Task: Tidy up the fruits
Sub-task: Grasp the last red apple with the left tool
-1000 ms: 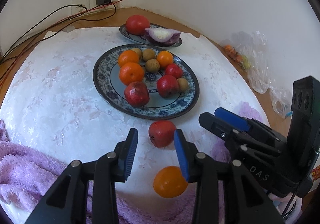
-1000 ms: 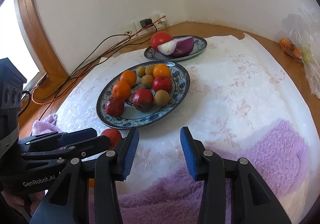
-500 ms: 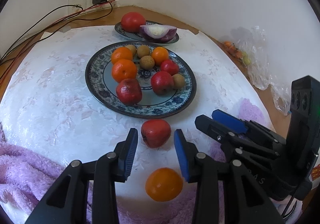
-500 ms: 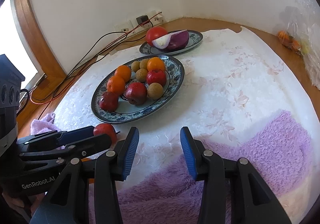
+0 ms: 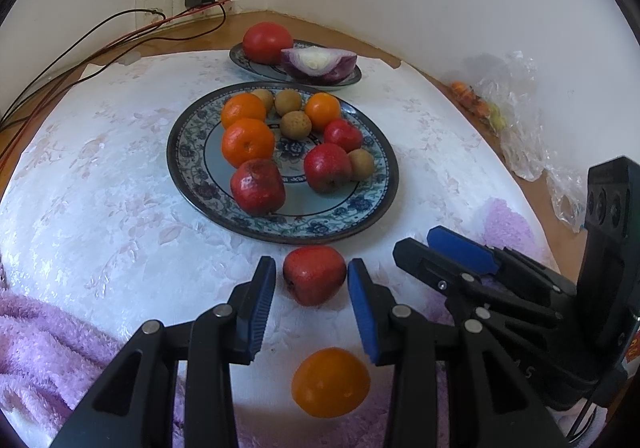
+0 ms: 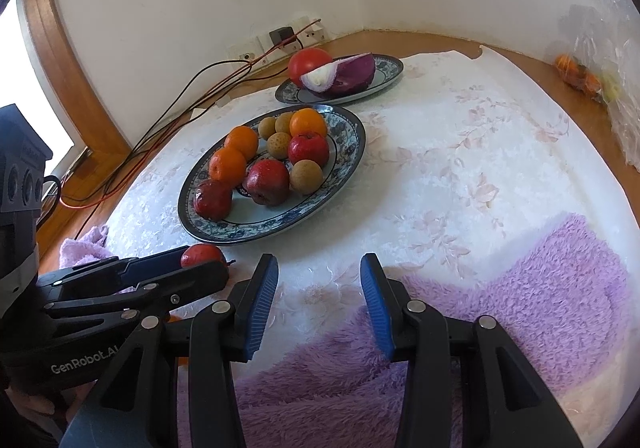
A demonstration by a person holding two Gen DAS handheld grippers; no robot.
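A blue patterned plate holds several oranges, red fruits and small brown fruits. A loose red fruit lies on the white cloth just in front of the plate. My left gripper is open with its jaws on either side of this red fruit, not touching it. A loose orange lies nearer, below the jaws. My right gripper is open and empty over the cloth, to the right of the left gripper.
A smaller plate with a tomato and half a red onion stands behind. A purple towel lies at the near edge. Cables run at the back left. Plastic bags sit at the right.
My left gripper has moved forward, so the red fruit now sits between its open jaws and the orange has dropped behind them. The right gripper has shifted slightly.
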